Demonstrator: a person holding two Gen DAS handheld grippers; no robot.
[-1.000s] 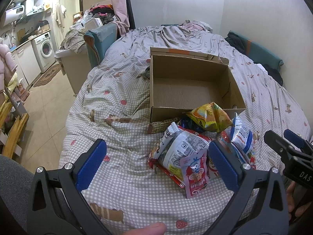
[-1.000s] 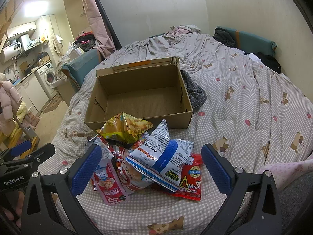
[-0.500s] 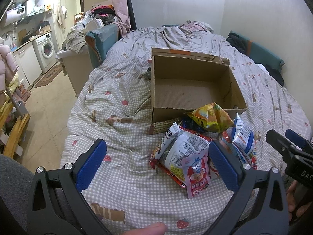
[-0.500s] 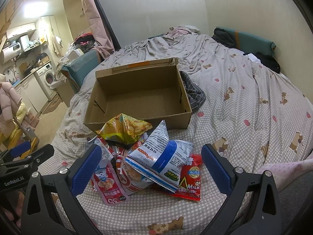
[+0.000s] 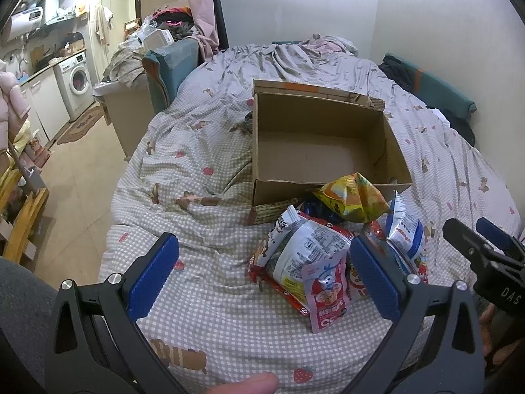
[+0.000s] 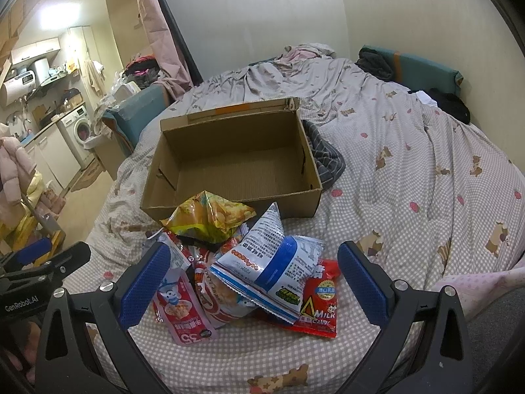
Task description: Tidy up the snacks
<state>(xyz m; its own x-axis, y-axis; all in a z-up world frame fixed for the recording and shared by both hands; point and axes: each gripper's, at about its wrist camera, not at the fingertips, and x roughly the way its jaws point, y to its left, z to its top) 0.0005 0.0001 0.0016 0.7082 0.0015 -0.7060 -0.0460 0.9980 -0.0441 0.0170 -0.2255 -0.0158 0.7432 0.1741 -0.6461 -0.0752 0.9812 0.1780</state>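
An empty cardboard box [image 5: 321, 151] [image 6: 236, 161] sits open on the bed. In front of it lies a pile of snack packets: a yellow bag [image 5: 352, 198] [image 6: 210, 216] against the box front, a white and blue bag [image 6: 272, 269] [image 5: 405, 236], a pink pouch [image 5: 325, 298] [image 6: 182, 312], a red milk candy pack [image 6: 320, 305] and a white bag [image 5: 305, 246]. My left gripper [image 5: 262, 275] is open, low and left of the pile. My right gripper [image 6: 252, 275] is open, straddling the near side of the pile without touching it.
The bed has a checked quilt [image 6: 410, 197] with rumpled bedding at the far end. A dark striped cloth [image 6: 323, 157] lies right of the box. The bed's left edge drops to a tiled floor [image 5: 75, 190]; a washing machine [image 5: 77, 82] stands beyond.
Both views have shifted very slightly; the box and snack pile lie as before. Both grippers stay open.
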